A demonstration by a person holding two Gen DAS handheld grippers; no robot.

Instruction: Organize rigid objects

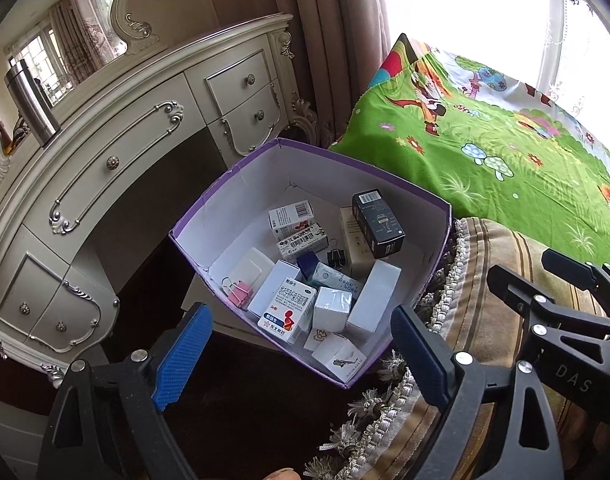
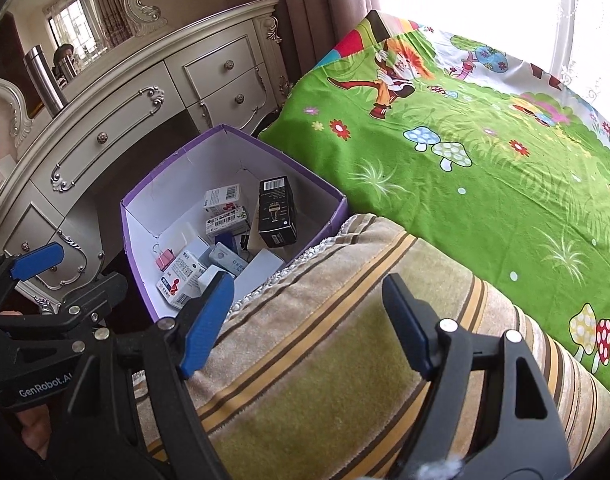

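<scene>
A purple cardboard box [image 1: 365,172] with a white inside holds several small cartons. Among them are a black carton [image 1: 379,224], a red-and-white medicine carton [image 1: 289,312], a pink binder clip [image 1: 239,294] and a black binder clip [image 1: 336,258]. My left gripper [image 1: 301,354] hangs open above the box's near end, with nothing between its blue pads. My right gripper [image 2: 309,324] stands open over a striped cushion [image 2: 325,380], just right of the box [image 2: 285,158], and holds nothing. The black carton [image 2: 277,212] and pink clip [image 2: 165,258] show in the right wrist view too.
A cream dresser [image 1: 117,152] with drawers stands behind the box and carries a steel flask [image 1: 31,104]. A bed with a green cartoon sheet [image 1: 485,140] lies to the right. The cushion's fringed edge [image 1: 385,412] touches the box. Dark floor lies below the box.
</scene>
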